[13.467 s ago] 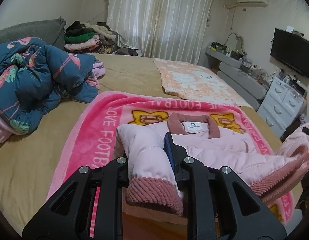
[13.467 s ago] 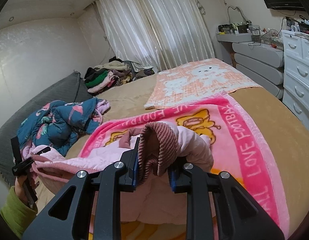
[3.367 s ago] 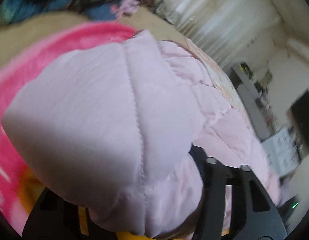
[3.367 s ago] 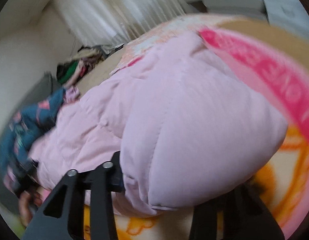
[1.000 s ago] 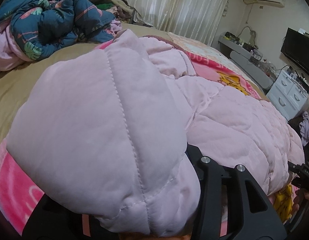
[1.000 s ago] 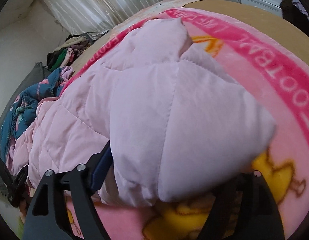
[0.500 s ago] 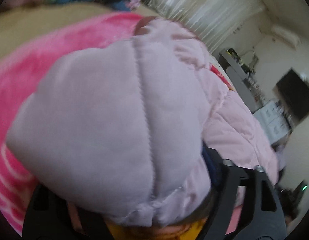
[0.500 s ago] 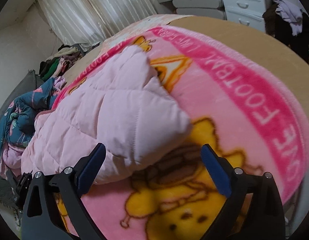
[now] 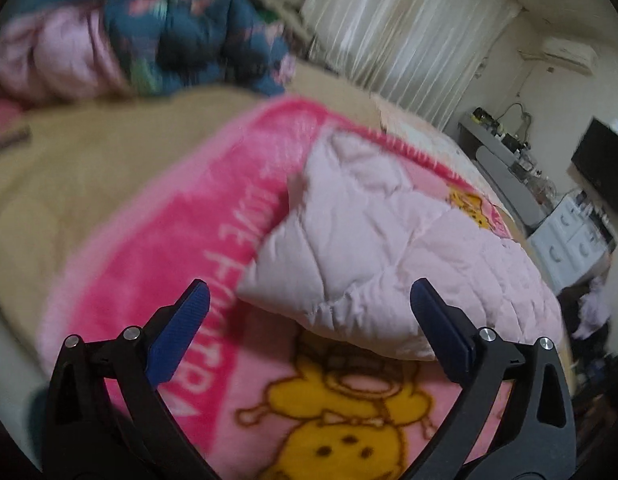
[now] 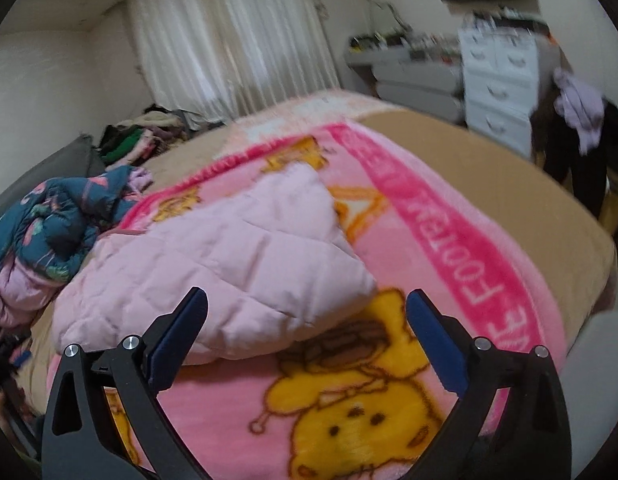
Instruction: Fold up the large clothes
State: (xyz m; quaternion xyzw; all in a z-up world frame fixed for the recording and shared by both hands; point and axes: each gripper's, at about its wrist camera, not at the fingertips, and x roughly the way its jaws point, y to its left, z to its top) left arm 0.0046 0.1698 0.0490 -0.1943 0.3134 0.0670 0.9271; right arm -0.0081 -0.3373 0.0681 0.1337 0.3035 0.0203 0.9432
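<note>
The pink quilted jacket (image 9: 393,248) lies folded into a puffy bundle on the pink cartoon blanket (image 9: 341,412) spread over the bed (image 10: 489,156). Both the left tongs (image 9: 307,322) and the right tongs (image 10: 307,326) are spread wide and grasp nothing, each hovering just short of a near corner of the bundle. The padding looks light, soft and springy, so the fold will likely puff open unless pressed flat. Its smooth shell may slip; the stitched seams and thick folded edges seem the surest places to pinch. A dark floral quilt (image 10: 53,220) is heaped at the bed's far side.
</note>
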